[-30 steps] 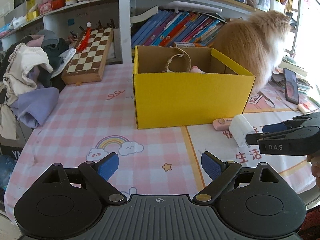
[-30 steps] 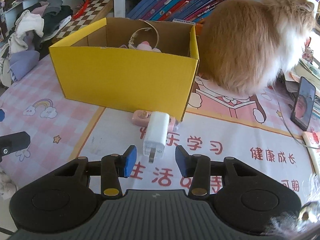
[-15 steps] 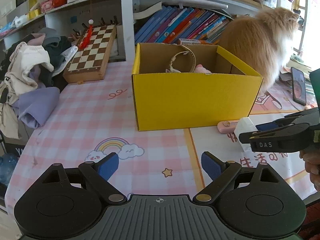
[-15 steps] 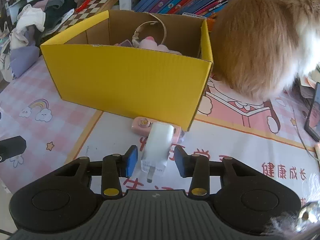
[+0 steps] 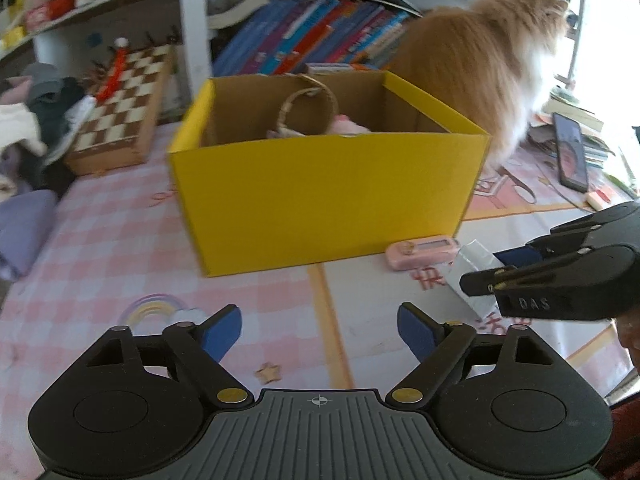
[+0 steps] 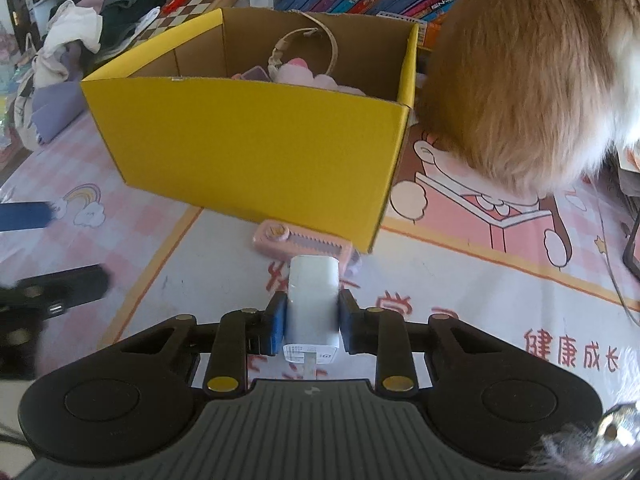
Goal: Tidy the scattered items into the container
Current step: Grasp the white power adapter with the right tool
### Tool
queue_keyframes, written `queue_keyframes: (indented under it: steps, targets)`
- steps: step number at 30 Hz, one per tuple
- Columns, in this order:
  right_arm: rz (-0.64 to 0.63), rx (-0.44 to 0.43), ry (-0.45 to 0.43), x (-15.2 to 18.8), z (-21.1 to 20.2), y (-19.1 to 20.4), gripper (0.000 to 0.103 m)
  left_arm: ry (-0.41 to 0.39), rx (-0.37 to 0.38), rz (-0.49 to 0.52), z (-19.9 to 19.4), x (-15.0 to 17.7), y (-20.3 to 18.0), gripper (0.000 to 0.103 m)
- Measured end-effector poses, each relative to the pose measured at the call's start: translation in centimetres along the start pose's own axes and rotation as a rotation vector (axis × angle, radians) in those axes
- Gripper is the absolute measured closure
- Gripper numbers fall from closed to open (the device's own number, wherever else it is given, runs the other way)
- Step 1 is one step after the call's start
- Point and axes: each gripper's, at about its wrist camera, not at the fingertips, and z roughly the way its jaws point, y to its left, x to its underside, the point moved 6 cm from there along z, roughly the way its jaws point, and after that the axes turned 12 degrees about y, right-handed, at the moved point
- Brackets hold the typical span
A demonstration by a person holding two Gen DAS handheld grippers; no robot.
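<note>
A yellow cardboard box (image 6: 248,140) stands open on the table, with a beige headset (image 6: 304,46) and a pink plush (image 6: 298,72) inside. My right gripper (image 6: 312,322) is shut on a white charger plug (image 6: 313,292), just in front of the box's near right corner. A pink gadget (image 6: 288,238) lies flat against the box's foot, just beyond the plug. In the left wrist view the box (image 5: 320,200) is ahead and the right gripper (image 5: 486,270) holds the plug (image 5: 468,268) at the right. My left gripper (image 5: 320,332) hangs over the tablecloth, jaws closing with nothing between them.
A fluffy orange cat (image 6: 520,80) sits right beside the box's right wall. A chessboard (image 5: 120,108) and a pile of clothes (image 5: 36,128) lie at the far left. A phone (image 5: 570,152) lies at the right, and a row of books (image 5: 320,36) stands behind.
The right gripper's jaws closed from either side of the white plug onto it. The left gripper moved closer to the box and its jaws narrowed slightly.
</note>
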Motion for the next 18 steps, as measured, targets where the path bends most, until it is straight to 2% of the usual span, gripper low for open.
queue_keyframes:
  steps: [6,8,18]
  targets:
    - [-0.013,0.018,-0.021,0.7,-1.1,-1.0,0.078,0.004,0.057,0.076,2.5,-0.8,-2.8,0.025]
    - [-0.021,0.018,-0.021,0.9,-1.2,-1.2,0.078,0.01,0.072,0.106,3.2,-1.0,-3.7,0.036]
    - [-0.01,0.029,-0.016,1.2,-1.4,-2.8,0.078,-0.023,0.11,0.126,5.2,-3.3,-5.4,0.037]
